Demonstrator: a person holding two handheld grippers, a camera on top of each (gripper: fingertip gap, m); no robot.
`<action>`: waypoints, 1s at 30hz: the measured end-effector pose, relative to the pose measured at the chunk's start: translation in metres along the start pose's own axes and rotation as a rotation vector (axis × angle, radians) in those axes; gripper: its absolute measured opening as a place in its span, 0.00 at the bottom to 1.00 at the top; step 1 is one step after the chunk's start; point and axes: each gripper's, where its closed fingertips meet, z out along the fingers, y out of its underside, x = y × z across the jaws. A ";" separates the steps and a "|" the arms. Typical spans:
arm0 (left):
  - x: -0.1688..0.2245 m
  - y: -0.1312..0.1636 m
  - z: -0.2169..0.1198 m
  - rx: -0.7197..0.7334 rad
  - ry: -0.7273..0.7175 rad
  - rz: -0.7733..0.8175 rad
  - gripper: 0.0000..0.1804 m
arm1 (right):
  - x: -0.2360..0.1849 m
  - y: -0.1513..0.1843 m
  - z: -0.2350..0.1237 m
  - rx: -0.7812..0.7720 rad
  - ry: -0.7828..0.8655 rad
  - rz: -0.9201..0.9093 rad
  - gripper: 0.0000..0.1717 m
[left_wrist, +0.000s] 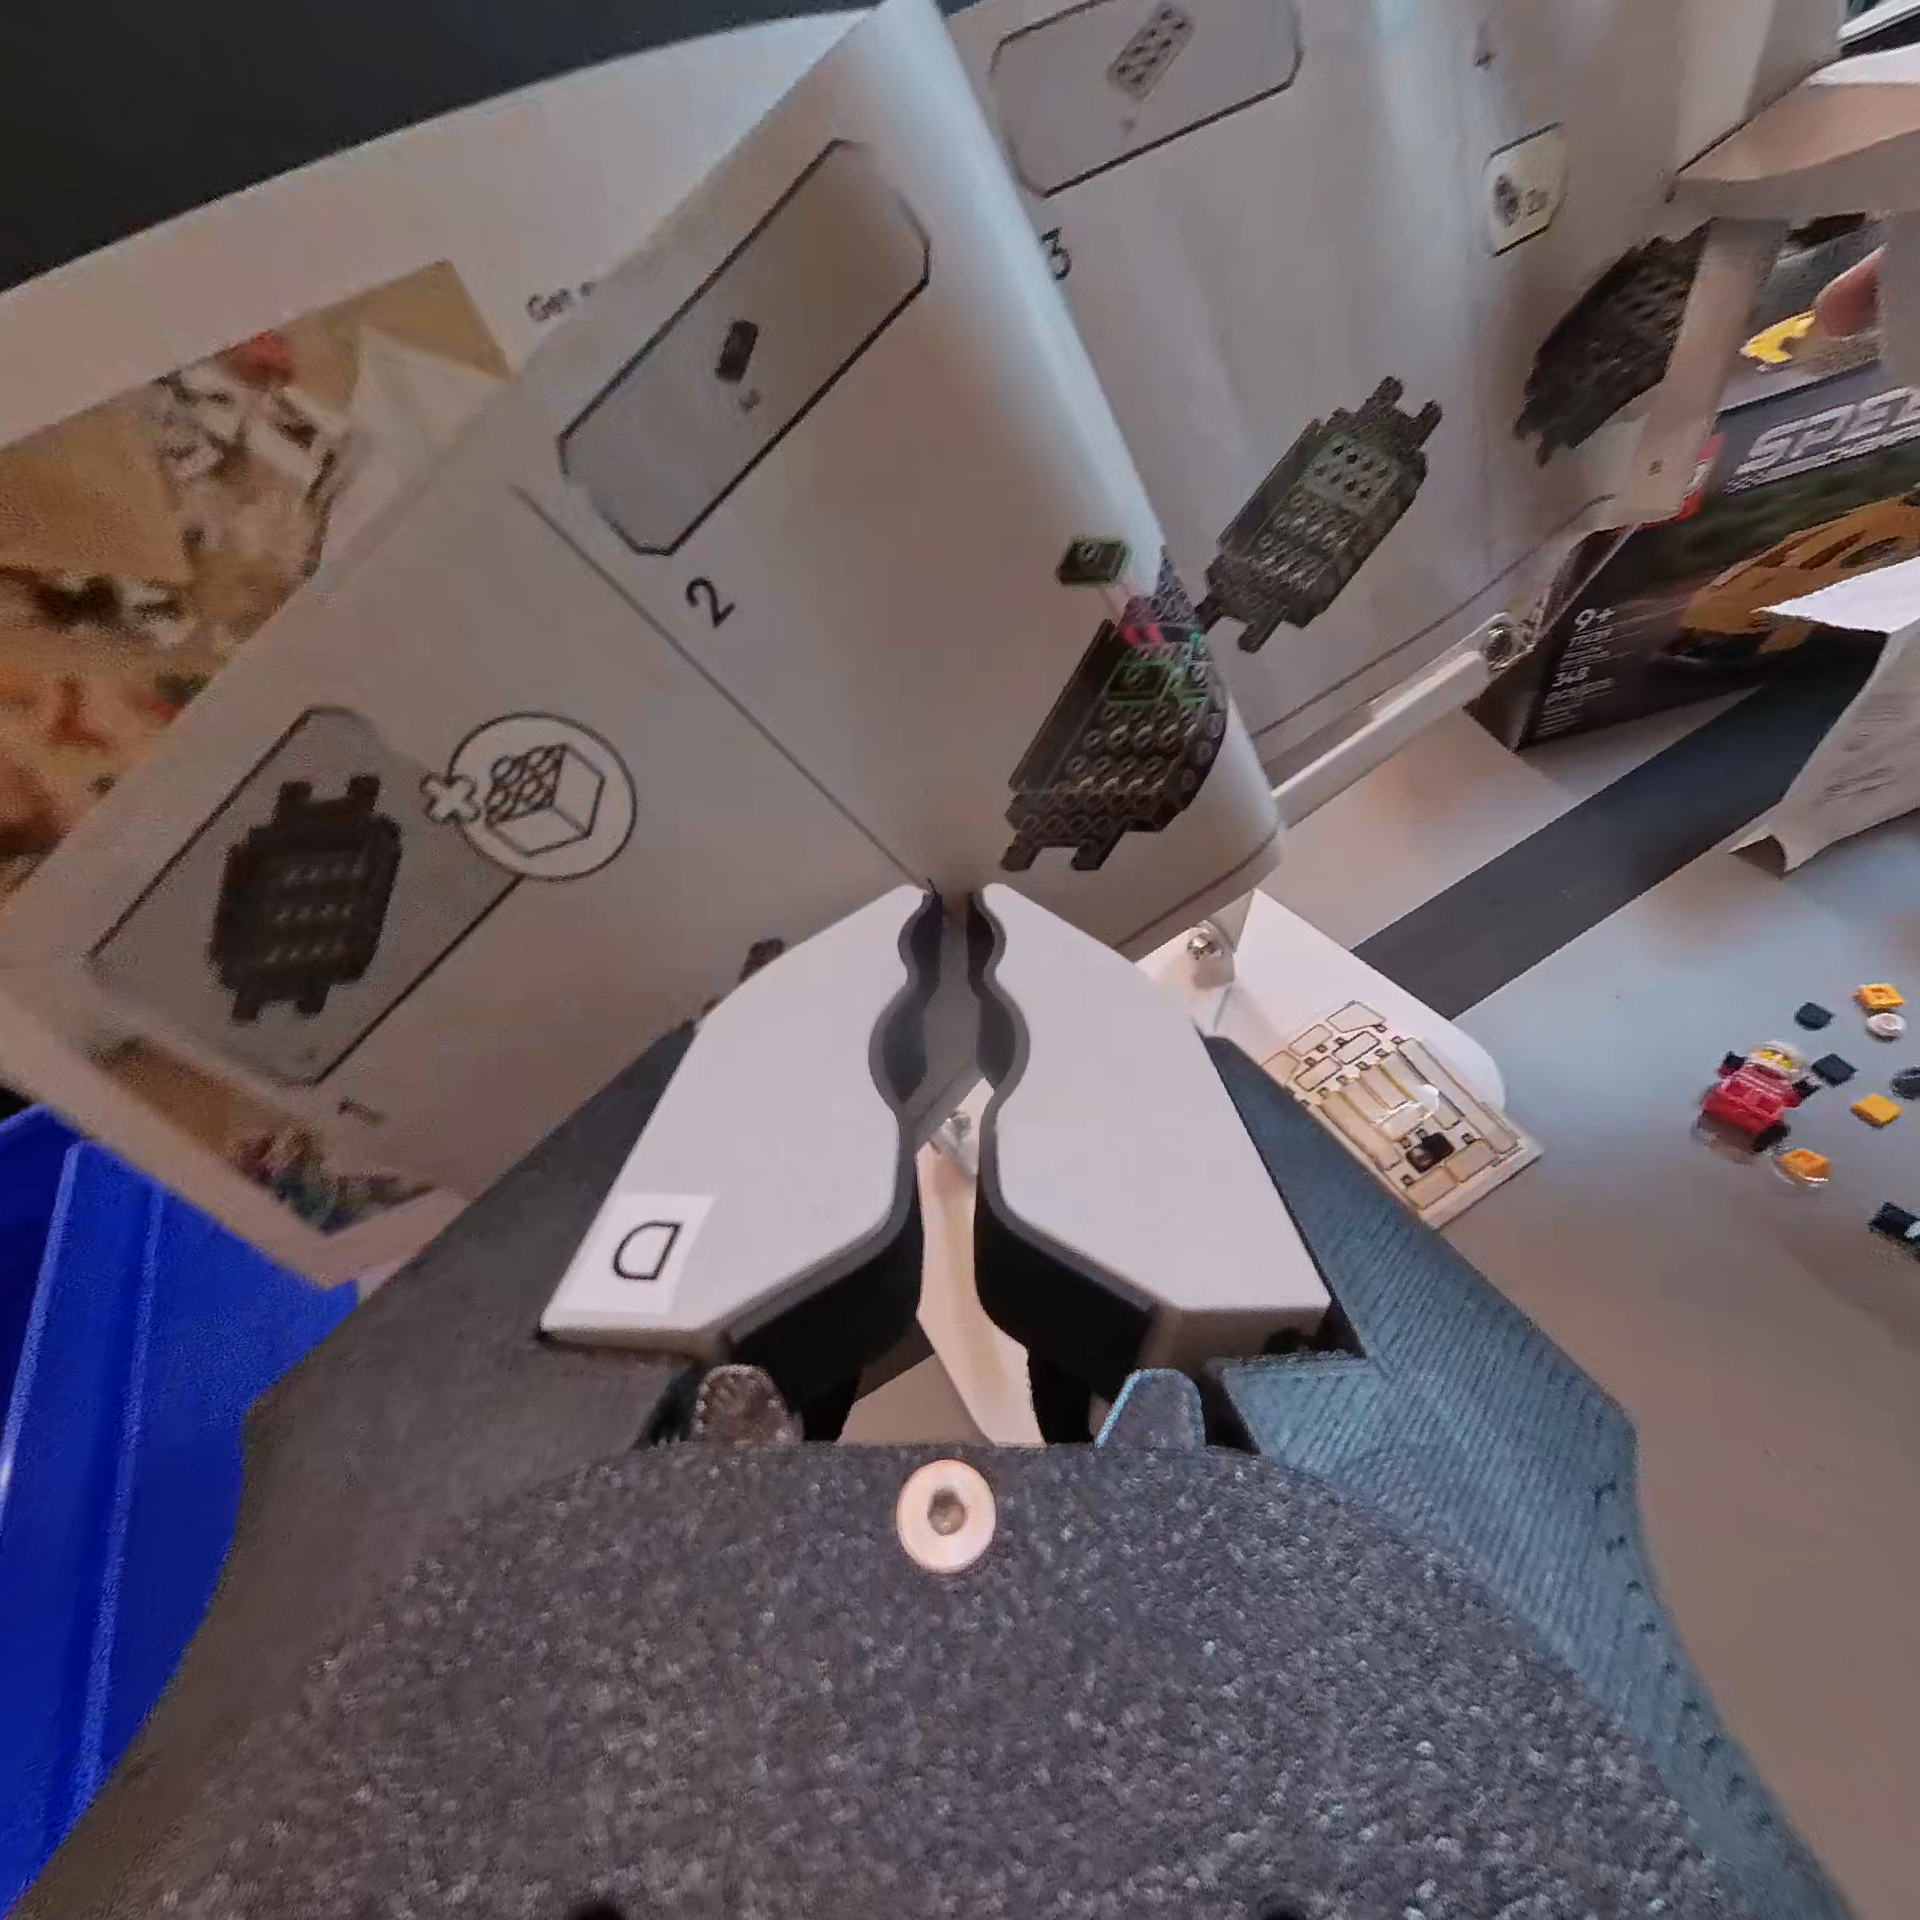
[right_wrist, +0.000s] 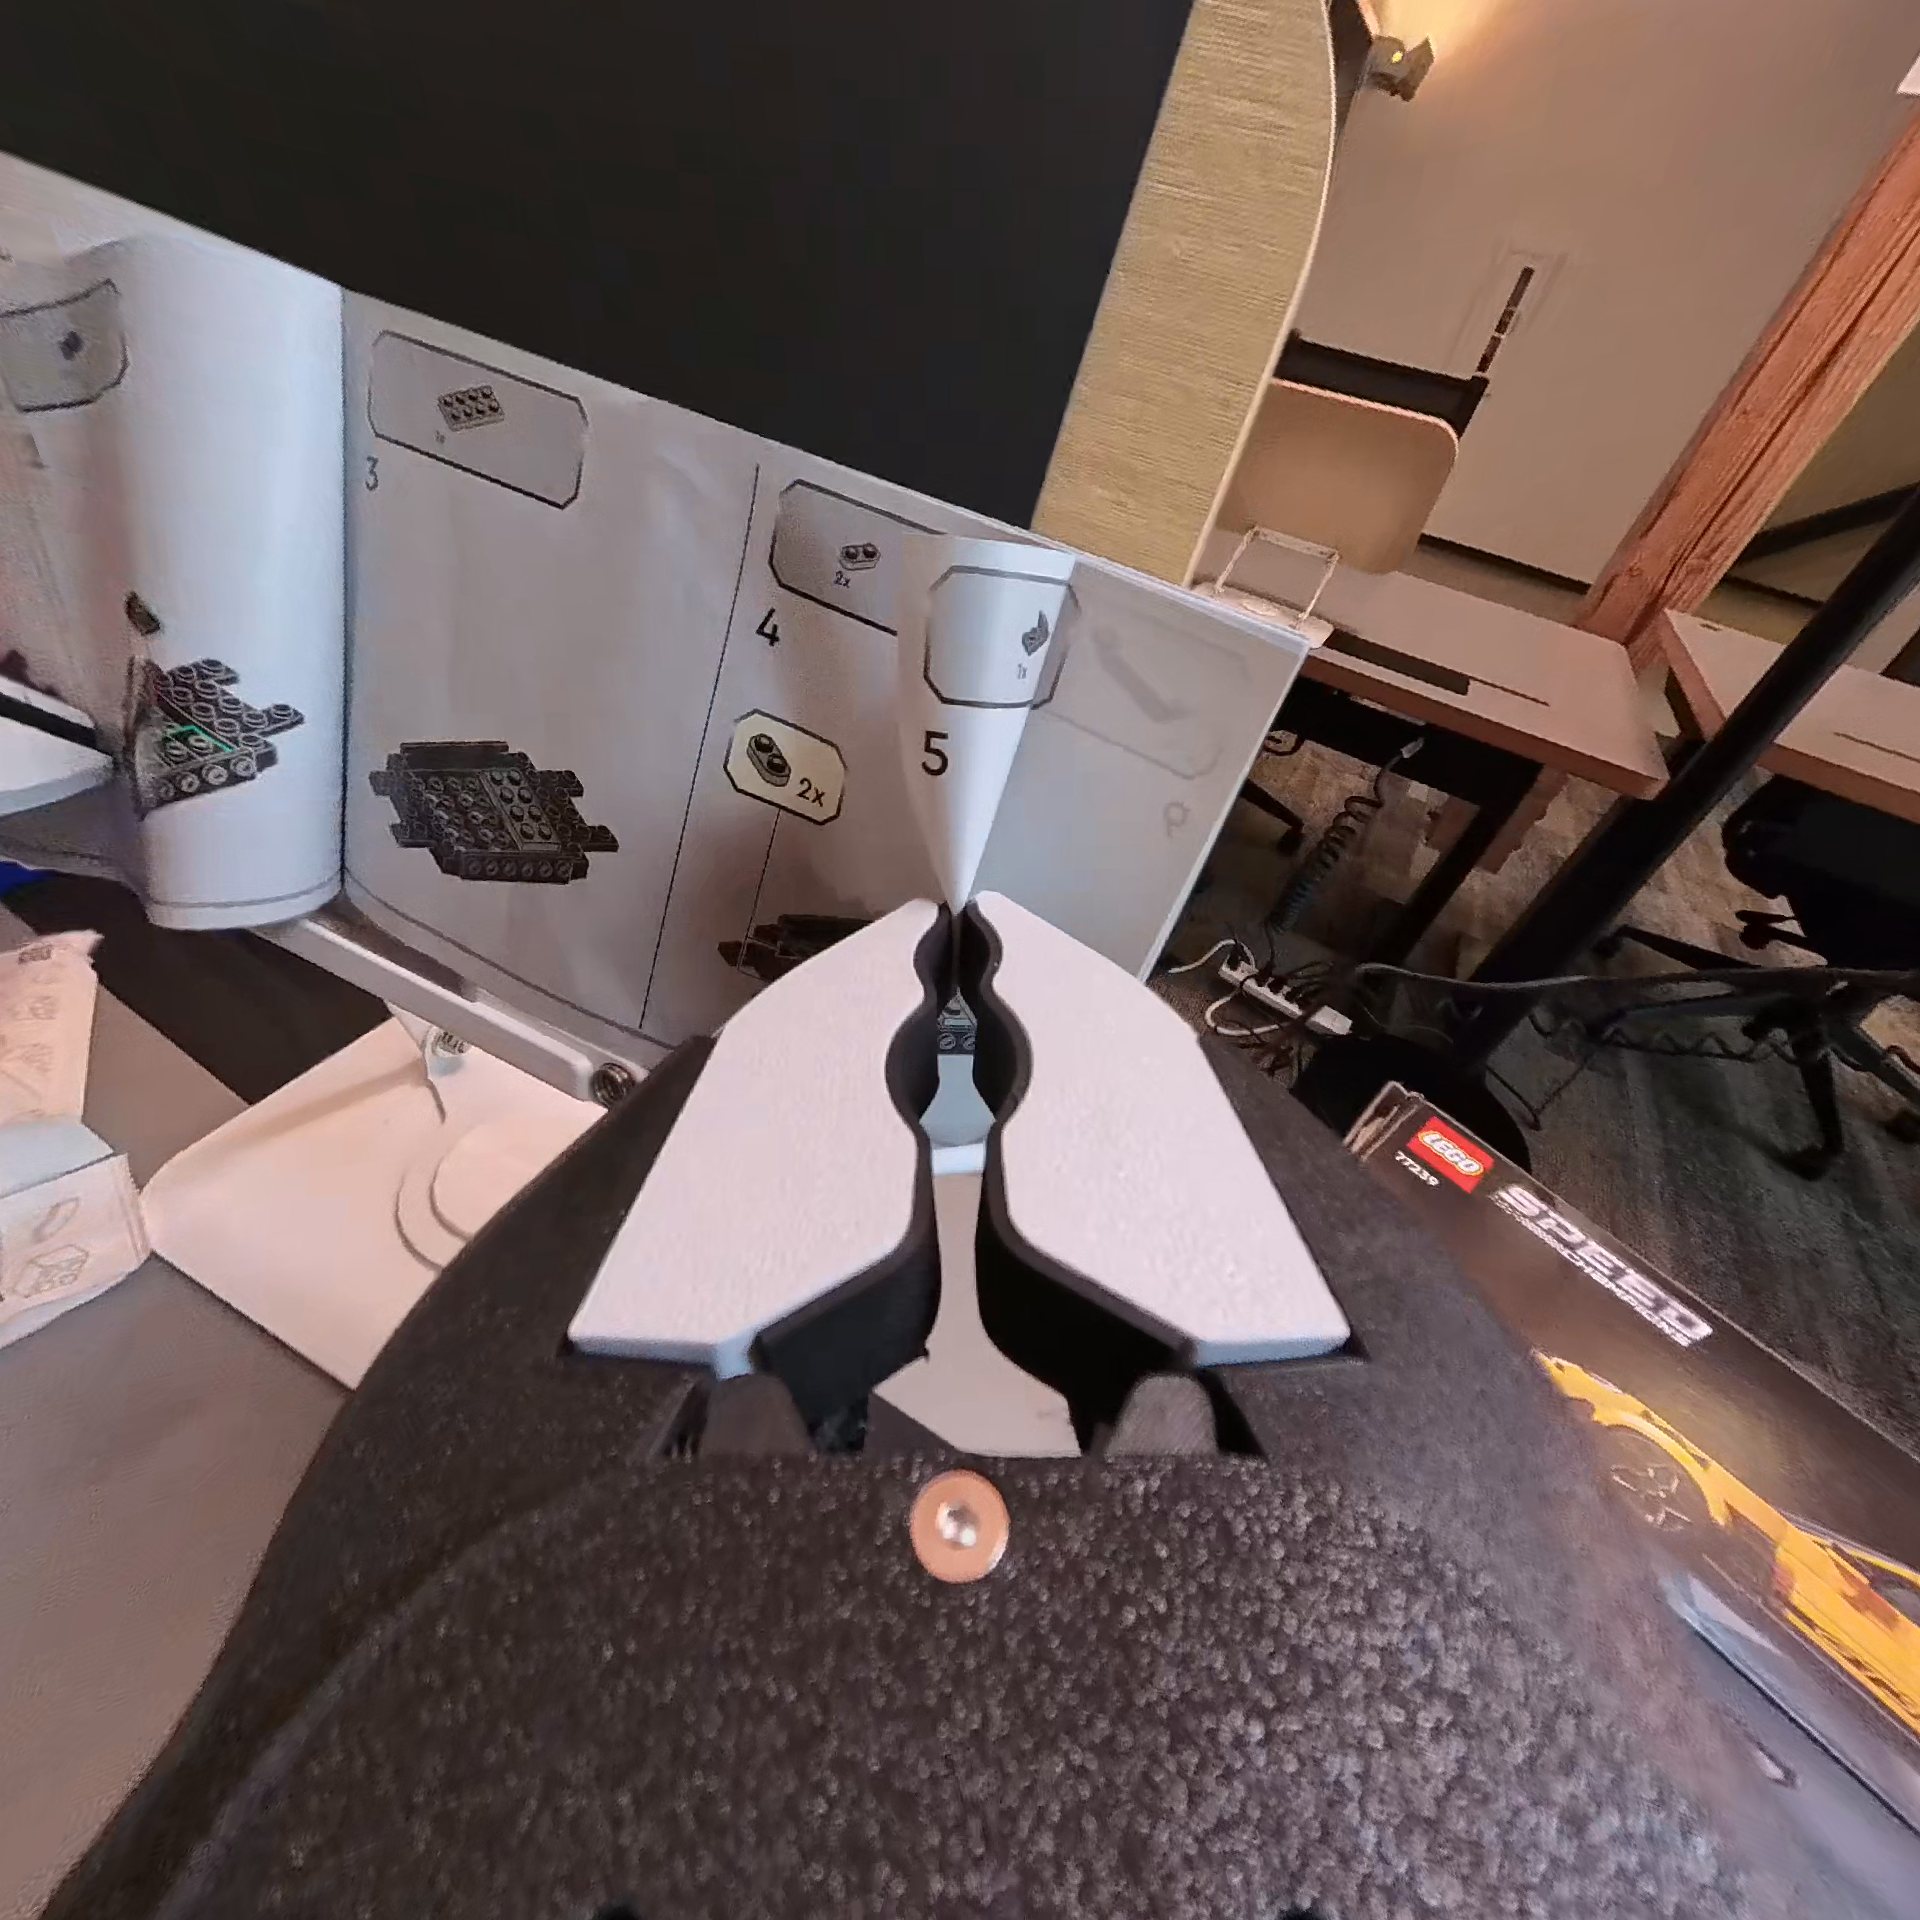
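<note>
- Pinching a curled page (left_wrist: 883, 499) of the instruction booklet (left_wrist: 312, 623) at its lower edge with the left gripper (left_wrist: 954, 906), tips nearly closed on the paper.
- Clenching the right gripper (right_wrist: 957, 914) on the bottom corner of another page (right_wrist: 971, 717), pulled into a narrow cone above the tips.
- Standing upright on a white stand (right_wrist: 447, 997) at the back of the table (left_wrist: 1558, 1351), the booklet spreading open pages toward both grippers.
- Lying flat beside the stand's base, a sticker sheet (left_wrist: 1392, 1112).
- Lying near the table's right edge, a red minifigure (left_wrist: 1756, 1096) among small yellow and black pieces (left_wrist: 1870, 1112).
- Resting at the table's right side, the dark toy box (right_wrist: 1621, 1382) with a yellow car picture.
- Sitting at the table's left edge, a blue bin (left_wrist: 125, 1403).
- Lying at the left side, paper bags (right_wrist: 52, 1195), printed with symbols.
</note>
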 end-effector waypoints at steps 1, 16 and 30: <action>-0.003 0.001 0.000 -0.001 -0.004 -0.002 0.02 | 0.000 0.000 0.000 0.008 0.000 -0.007 0.00; -0.039 0.013 -0.001 -0.029 -0.060 -0.028 0.03 | 0.056 -0.009 -0.037 0.120 0.244 0.085 0.13; -0.064 0.005 -0.007 -0.013 -0.161 0.008 0.03 | -0.155 -0.016 0.025 -0.013 -0.186 -0.488 0.09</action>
